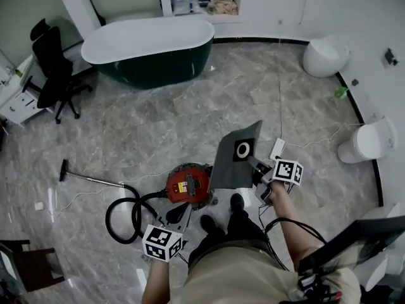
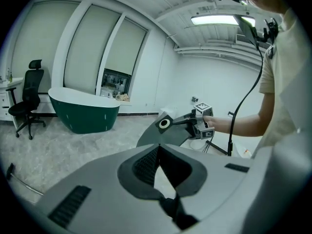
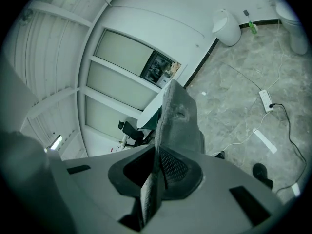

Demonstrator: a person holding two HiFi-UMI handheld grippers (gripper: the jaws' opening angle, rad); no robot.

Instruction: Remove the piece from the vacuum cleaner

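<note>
Held above the floor [image 1: 139,132], just beside the red vacuum cleaner [image 1: 188,185] — flat grey dust bag [image 1: 228,170] with white-ringed black collar, clamped edge-on in right gripper [image 1: 258,167] jaws. Left gripper [image 2: 157,147] jaws pressed together — empty.

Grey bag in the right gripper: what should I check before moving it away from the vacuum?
1. Right gripper clamped on the grey bag: ok.
2. Bag lifted free of the red vacuum cleaner: ok.
3. Left gripper empty, jaws together: ok.
4. Floor underfoot free of trip hazards: not ok; the power strip with its cable and the hose lie close by.
5. Bag's round opening holding dust in: cannot tell.
</note>
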